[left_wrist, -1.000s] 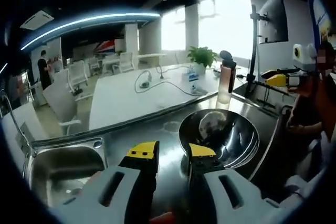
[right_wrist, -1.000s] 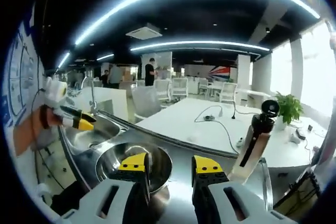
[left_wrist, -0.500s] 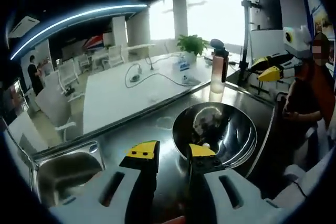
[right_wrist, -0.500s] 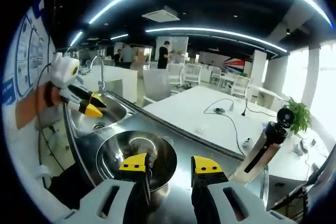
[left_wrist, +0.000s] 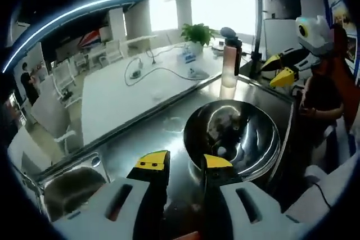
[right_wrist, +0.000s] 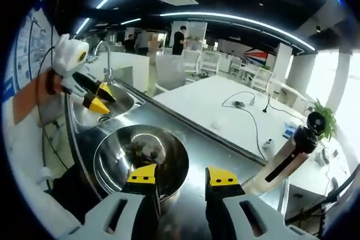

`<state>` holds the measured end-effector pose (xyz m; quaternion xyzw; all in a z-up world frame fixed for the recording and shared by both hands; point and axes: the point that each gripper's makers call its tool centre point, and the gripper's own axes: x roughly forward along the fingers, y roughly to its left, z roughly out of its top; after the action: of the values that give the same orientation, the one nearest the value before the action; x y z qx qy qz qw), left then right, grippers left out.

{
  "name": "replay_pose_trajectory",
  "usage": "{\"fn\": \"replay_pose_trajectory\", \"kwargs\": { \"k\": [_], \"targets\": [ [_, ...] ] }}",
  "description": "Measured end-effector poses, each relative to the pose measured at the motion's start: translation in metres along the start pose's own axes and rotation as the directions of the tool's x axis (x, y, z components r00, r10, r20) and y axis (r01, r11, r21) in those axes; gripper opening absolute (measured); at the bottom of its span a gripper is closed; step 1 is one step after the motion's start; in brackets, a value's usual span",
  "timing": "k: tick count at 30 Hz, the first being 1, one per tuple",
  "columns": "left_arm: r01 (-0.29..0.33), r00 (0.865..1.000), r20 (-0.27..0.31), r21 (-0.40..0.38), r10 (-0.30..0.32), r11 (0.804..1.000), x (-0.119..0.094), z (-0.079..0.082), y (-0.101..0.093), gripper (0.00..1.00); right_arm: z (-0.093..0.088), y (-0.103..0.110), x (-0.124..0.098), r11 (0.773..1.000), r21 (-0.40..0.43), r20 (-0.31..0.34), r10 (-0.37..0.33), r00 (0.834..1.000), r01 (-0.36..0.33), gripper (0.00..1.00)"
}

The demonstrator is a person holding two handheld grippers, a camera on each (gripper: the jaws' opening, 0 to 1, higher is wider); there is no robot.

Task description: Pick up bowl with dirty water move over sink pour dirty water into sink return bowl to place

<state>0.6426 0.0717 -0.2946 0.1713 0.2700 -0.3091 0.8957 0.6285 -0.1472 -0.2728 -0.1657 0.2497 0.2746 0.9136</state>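
Note:
A shiny steel bowl [left_wrist: 236, 133] stands on the steel counter [left_wrist: 152, 139], with dark liquid and small bits inside. My left gripper [left_wrist: 184, 162] is open just short of its near rim, and the right jaw's tip overlaps that rim. In the right gripper view the same bowl [right_wrist: 140, 150] sits ahead and left of my right gripper [right_wrist: 183, 175], which is open with nothing held. The right gripper [left_wrist: 281, 70] hangs beyond the bowl at the right. The left gripper [right_wrist: 97, 98] hovers over the sink [right_wrist: 115, 105] side.
A sink basin [left_wrist: 70, 186] lies at lower left of the left gripper view, and a faucet [right_wrist: 104, 54] stands by the basin. A pink bottle [left_wrist: 229, 63] with a black cap stands behind the bowl. A white table [left_wrist: 129, 88] with cables lies past the counter edge.
Both cameras have come closer and tilted down toward the bowl, which now looks larger. The bowl itself stays in place on the counter. Both pairs of jaws keep the same gap.

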Motion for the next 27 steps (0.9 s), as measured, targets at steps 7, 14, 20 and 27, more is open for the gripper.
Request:
{"fn": "replay_pose_trajectory", "kwargs": {
  "k": [7,14,20,27],
  "targets": [
    [0.051,0.994,-0.094,0.033,-0.047,0.998,0.010,-0.005,-0.010,0.21,-0.014,0.003,0.019,1.000,0.002,-0.114,0.028,0.993,-0.028,0.27],
    [0.070,0.989,-0.136,0.047,-0.063,0.996,0.020,-0.001,-0.010,0.23,-0.023,0.001,0.028,0.997,0.067,-0.183,0.041,0.982,-0.029,0.28],
    [0.085,0.976,-0.204,0.015,-0.080,0.996,0.032,-0.005,-0.008,0.22,-0.025,0.001,0.035,0.996,0.086,-0.232,0.057,0.971,-0.038,0.28],
    [0.088,0.953,-0.290,-0.003,-0.085,0.996,0.046,-0.020,-0.007,0.23,-0.039,0.001,0.051,0.996,0.089,-0.320,0.060,0.945,-0.033,0.28]
  ]
}}
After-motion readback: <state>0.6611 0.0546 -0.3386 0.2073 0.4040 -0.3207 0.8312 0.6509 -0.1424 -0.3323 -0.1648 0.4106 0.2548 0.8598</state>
